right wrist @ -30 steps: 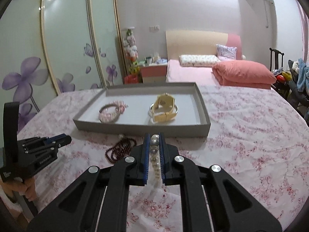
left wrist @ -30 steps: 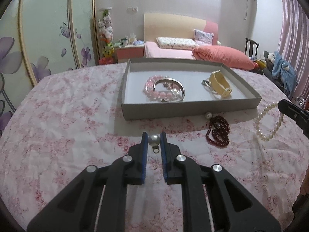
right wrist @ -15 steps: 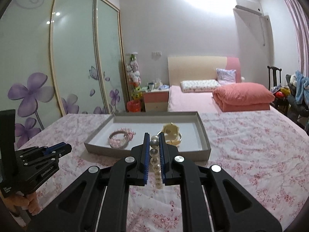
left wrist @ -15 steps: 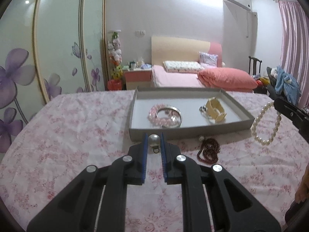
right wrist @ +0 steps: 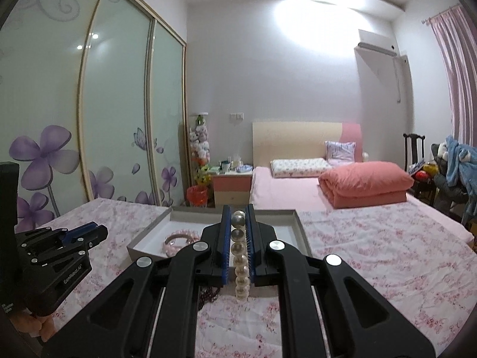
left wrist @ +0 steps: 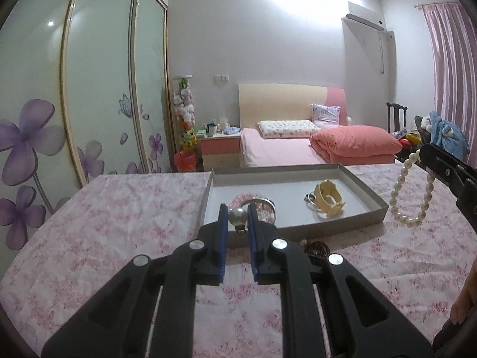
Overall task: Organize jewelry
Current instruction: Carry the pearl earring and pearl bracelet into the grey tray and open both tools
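Observation:
My left gripper (left wrist: 237, 213) is shut on a silver pearl earring (left wrist: 237, 217), held above the floral tablecloth in front of the grey tray (left wrist: 366, 205). My right gripper (right wrist: 238, 217) is shut on a white pearl bracelet (right wrist: 240, 264), which hangs from it in the left wrist view (left wrist: 413, 192), right of the tray. The tray holds a pink bead bracelet (left wrist: 243, 201), a silver bangle (left wrist: 266, 205) and a cream watch (left wrist: 328, 201). A dark red bead bracelet (left wrist: 317, 249) lies on the cloth in front of the tray.
The tray stands on a table with a pink floral cloth (left wrist: 104, 223). Behind it are a bed (left wrist: 298, 146), a bedside cabinet (left wrist: 220, 146) and sliding wardrobe doors (left wrist: 98, 104). The left gripper shows at the left of the right wrist view (right wrist: 59, 256).
Both grippers have risen and tilted up with their jewelry, so the tray looks lower and farther. The pearl bracelet has lifted off the cloth and now hangs free.

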Tool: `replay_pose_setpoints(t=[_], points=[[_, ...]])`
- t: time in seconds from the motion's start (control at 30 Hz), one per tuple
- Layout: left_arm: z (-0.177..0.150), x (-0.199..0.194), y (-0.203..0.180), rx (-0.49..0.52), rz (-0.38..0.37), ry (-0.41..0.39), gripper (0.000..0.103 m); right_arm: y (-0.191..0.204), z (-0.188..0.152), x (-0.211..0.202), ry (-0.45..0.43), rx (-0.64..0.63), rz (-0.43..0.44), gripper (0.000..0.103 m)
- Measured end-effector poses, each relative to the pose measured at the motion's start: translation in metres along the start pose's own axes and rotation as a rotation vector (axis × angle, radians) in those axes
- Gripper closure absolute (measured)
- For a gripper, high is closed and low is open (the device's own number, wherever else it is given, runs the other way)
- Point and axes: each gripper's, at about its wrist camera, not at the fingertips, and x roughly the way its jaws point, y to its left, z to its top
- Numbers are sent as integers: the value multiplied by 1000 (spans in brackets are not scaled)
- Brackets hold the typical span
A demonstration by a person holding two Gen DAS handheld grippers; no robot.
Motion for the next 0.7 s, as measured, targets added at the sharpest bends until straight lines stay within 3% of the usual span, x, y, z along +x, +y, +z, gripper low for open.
replay_pose_setpoints(t=[0.37,0.7], points=[[10,-7,-5,-3,12,-68,89,6,12,-8,-109,-17,-24,93],[20,-9,-8,2,13,-104,89,10,19,-8,-150,-32,-28,93]])
